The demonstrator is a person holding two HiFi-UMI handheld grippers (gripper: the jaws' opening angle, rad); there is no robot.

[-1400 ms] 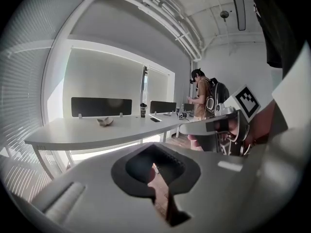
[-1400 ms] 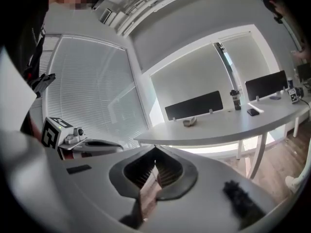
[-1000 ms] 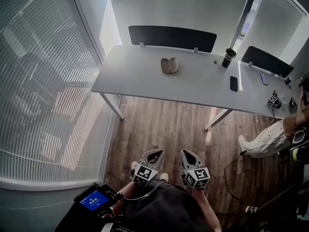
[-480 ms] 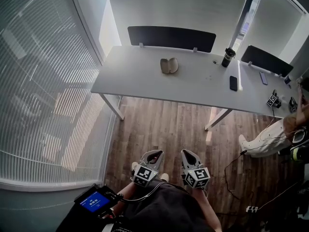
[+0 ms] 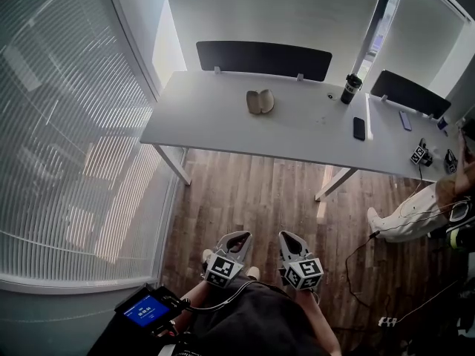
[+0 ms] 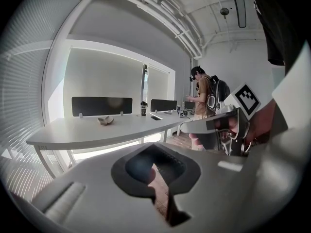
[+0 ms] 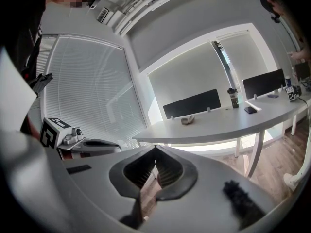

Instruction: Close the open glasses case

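The open glasses case (image 5: 260, 101), a beige clamshell, lies on the far side of the white table (image 5: 208, 121). It shows small in the left gripper view (image 6: 105, 120) and in the right gripper view (image 7: 187, 120). Both grippers are held low, close to the person's body and well short of the table, over the wooden floor. The left gripper (image 5: 231, 241) (image 6: 156, 148) is shut with its tips together and nothing between them. Beside it, the right gripper (image 5: 292, 241) (image 7: 155, 148) is also shut and holds nothing.
A black tumbler (image 5: 350, 88) and a dark phone (image 5: 359, 127) sit on the table's right part. A black divider panel (image 5: 263, 56) lines its far edge. Another person (image 5: 445, 195) stands at the right. Window blinds (image 5: 67, 139) fill the left wall.
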